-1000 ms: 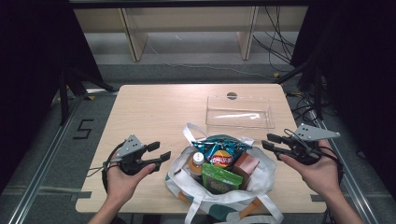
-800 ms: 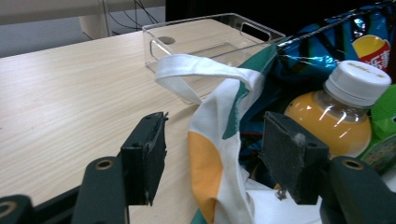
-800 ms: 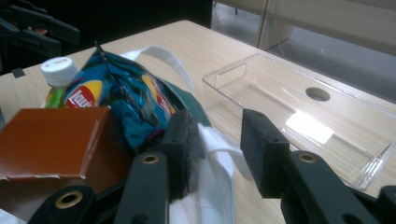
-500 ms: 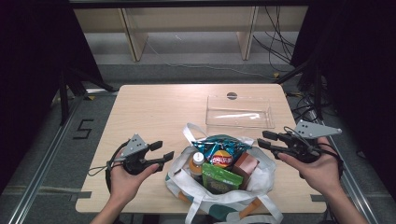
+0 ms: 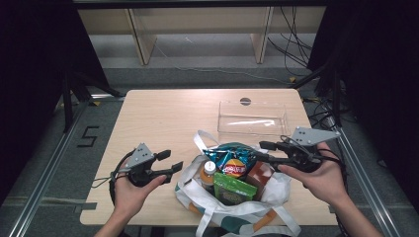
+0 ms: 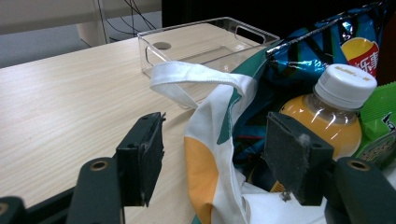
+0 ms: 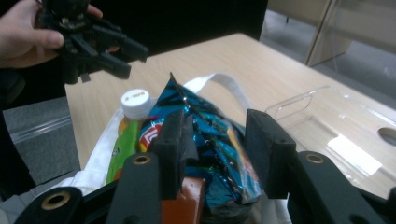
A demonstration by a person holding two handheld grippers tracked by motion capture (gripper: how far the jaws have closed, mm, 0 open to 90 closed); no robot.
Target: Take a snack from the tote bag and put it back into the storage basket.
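Observation:
A white tote bag (image 5: 237, 215) (image 6: 205, 154) stands at the table's front edge. It holds a blue chip bag (image 5: 232, 160) (image 7: 210, 130), an orange drink bottle (image 5: 209, 170) (image 6: 336, 107) with a white cap, a green packet (image 5: 232, 187) and a red-brown packet (image 5: 259, 173). My left gripper (image 5: 172, 161) (image 6: 217, 158) is open just left of the tote, and the bag's cloth rim shows between its jaws. My right gripper (image 5: 261, 151) (image 7: 219, 140) is open at the chip bag's right edge. Its jaws have just been opening, with the chip bag's top in line between them and not pressed.
A clear plastic tray (image 5: 252, 118) (image 6: 196, 42) sits behind the tote at the back right of the wooden table (image 5: 163, 118). The tote's white handle (image 6: 196, 74) loops toward the tray. Metal rails and cables run along the floor at both sides.
My right gripper has moved left and slightly up, from beside the tote to the chip bag, and its jaws stand wider. The left gripper has stayed put.

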